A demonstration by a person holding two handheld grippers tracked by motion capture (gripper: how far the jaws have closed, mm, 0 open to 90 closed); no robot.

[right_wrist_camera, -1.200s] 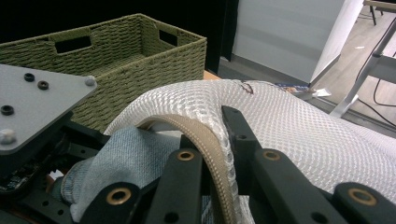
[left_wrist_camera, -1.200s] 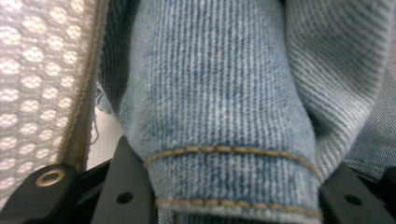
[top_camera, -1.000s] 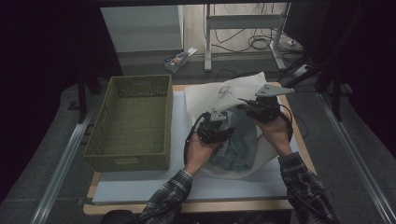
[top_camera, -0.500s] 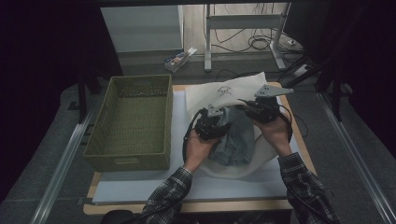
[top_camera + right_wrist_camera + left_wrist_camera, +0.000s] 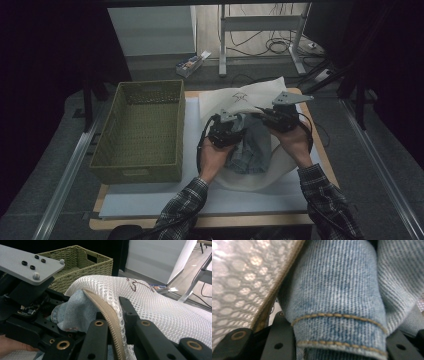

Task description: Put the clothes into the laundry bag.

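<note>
A blue denim garment (image 5: pixel 251 150) lies half inside a white mesh zip bag (image 5: pixel 241 94) on the table. My left gripper (image 5: pixel 238 125) is shut on a stitched hem fold of the denim (image 5: pixel 337 290), with the bag's mesh (image 5: pixel 234 277) close on its left. My right gripper (image 5: pixel 264 118) is shut on the bag's tan zipper edge (image 5: pixel 107 312) and holds that mouth up over the denim (image 5: pixel 75 310). In the right gripper view the left gripper (image 5: pixel 30 302) sits just beside the bag's mouth, under its grey plate (image 5: pixel 25 265).
A green woven basket (image 5: pixel 134 173) stands at the table's left, close to the left hand; it also shows in the right gripper view (image 5: pixel 82 262). A white sheet (image 5: pixel 150 205) covers the tabletop. Table legs and cables (image 5: pixel 272 45) lie on the floor beyond.
Both hands have shifted a little away from the person, the left carrying the denim toward the bag's raised mouth. Both holds stay the same.
</note>
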